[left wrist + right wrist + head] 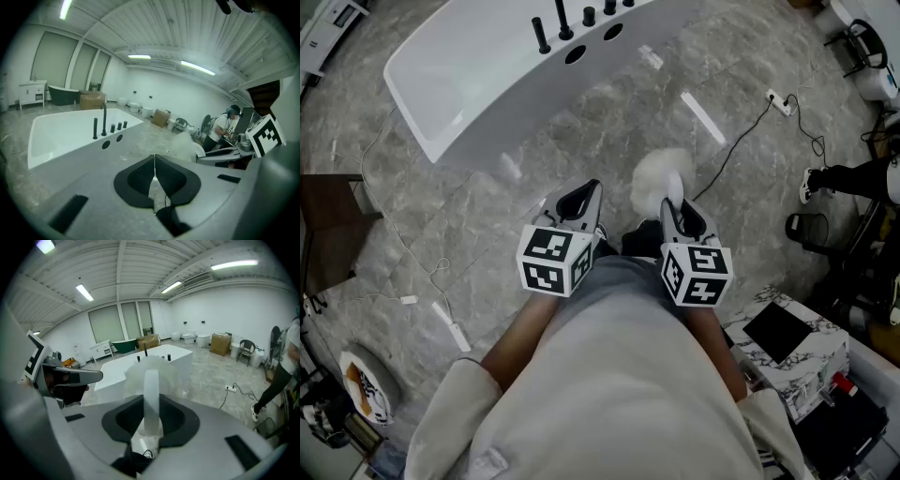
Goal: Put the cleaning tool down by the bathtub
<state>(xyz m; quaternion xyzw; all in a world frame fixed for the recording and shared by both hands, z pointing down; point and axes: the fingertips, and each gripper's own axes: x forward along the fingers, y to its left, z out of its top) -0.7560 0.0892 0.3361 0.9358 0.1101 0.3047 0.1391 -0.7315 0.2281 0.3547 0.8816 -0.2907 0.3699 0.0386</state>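
My right gripper (674,201) is shut on the white handle of the cleaning tool (151,394), a brush with a fluffy white head (658,178) that sticks out past the jaws. In the right gripper view the fluffy head (150,371) hides part of the white bathtub (140,363). The left gripper (578,200) is shut with nothing between its jaws, held level beside the right one. The bathtub (459,75) with several black taps (565,23) stands ahead on the grey marble floor, a short way beyond both grippers. In the left gripper view the tub (61,133) lies to the left.
White cables and a power strip (780,101) trail over the floor at the right. A dark wooden piece (328,230) sits at the left edge. A marble-topped box (797,347) and black gear stand at lower right. A person (220,131) stands far off by equipment.
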